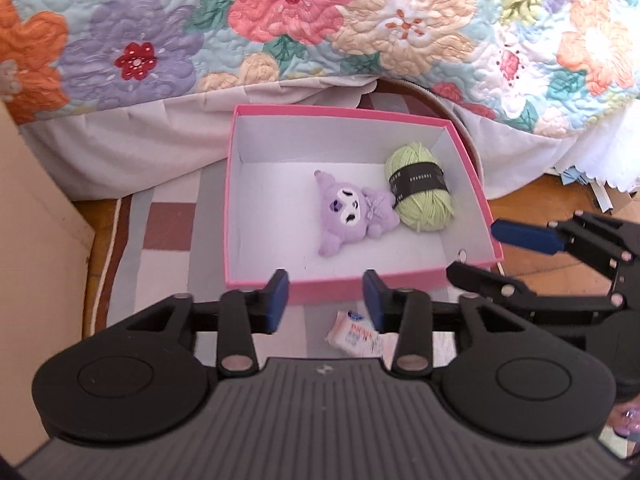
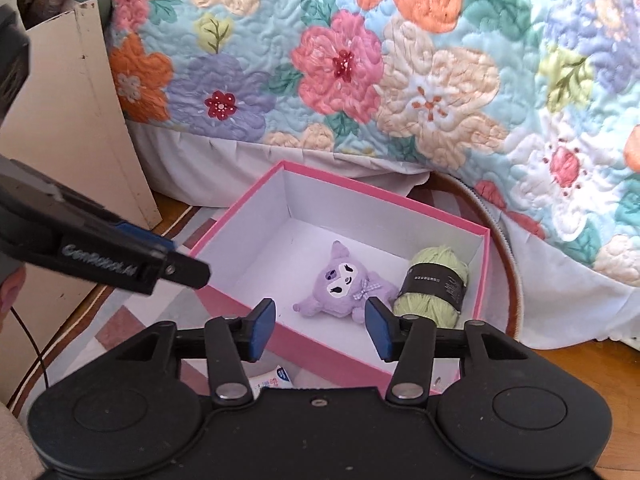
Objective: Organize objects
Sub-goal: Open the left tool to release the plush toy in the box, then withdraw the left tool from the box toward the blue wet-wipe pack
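A pink box [image 1: 234, 184] [image 2: 484, 276] with a white inside stands on a rug by the bed. In it lie a purple plush toy [image 1: 354, 216] [image 2: 348, 284] and a ball of green yarn [image 1: 420, 190] [image 2: 436, 288], touching each other. My left gripper [image 1: 326, 300] hangs open above the box's near wall, nothing between its blue pads. My right gripper [image 2: 320, 330] is open too, over the box's near edge, with nothing held. A small white tissue pack [image 1: 354, 338] [image 2: 276, 380] lies on the rug just outside the box, partly hidden by the grippers.
A floral quilt [image 1: 304, 24] [image 2: 360, 64] hangs over the bed behind the box. A cream cabinet side [image 1: 32, 216] [image 2: 80, 120] stands at the left. The other gripper shows at the right in the left wrist view [image 1: 560, 248] and at the left in the right wrist view [image 2: 120, 260].
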`<act>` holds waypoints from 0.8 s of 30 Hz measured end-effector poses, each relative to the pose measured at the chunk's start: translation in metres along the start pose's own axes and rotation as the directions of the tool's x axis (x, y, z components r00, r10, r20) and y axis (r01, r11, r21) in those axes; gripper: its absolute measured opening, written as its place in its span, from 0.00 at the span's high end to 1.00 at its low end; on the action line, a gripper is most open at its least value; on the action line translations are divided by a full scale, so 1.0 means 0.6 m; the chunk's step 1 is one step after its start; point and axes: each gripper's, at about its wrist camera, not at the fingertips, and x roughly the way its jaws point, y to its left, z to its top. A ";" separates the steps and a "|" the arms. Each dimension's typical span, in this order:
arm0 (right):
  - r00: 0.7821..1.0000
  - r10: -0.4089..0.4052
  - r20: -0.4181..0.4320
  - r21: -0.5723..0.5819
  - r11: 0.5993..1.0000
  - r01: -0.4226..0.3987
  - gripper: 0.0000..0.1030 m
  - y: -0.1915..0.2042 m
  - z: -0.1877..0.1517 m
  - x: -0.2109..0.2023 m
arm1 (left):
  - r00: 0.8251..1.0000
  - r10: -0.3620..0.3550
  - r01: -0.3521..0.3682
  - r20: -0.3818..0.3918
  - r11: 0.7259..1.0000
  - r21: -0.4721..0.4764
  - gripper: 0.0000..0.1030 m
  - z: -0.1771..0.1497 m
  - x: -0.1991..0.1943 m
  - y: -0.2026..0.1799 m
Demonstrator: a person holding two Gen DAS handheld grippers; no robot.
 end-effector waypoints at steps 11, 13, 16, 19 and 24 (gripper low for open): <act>1.000 -0.001 -0.001 -0.022 1.000 0.001 0.20 0.020 -0.007 -0.057 | 0.999 0.037 -0.037 0.001 0.999 0.028 0.30 -0.034 -0.069 -0.005; 1.000 0.017 -0.010 -0.023 1.000 -0.017 0.18 0.020 -0.008 -0.065 | 0.998 0.053 -0.054 0.023 0.997 0.049 0.26 -0.042 -0.085 -0.008; 0.999 0.033 -0.008 -0.011 0.999 -0.033 0.11 0.023 -0.013 -0.079 | 0.995 0.081 -0.085 0.057 0.993 0.084 0.18 -0.055 -0.101 -0.018; 0.999 0.040 -0.005 -0.036 0.999 -0.040 0.08 0.031 -0.020 -0.091 | 0.994 0.090 -0.096 0.058 0.991 0.094 0.17 -0.068 -0.109 -0.024; 0.999 0.033 -0.005 -0.057 0.998 -0.033 0.05 0.041 -0.031 -0.107 | 0.990 0.124 -0.132 0.067 0.983 0.130 0.14 -0.090 -0.114 -0.032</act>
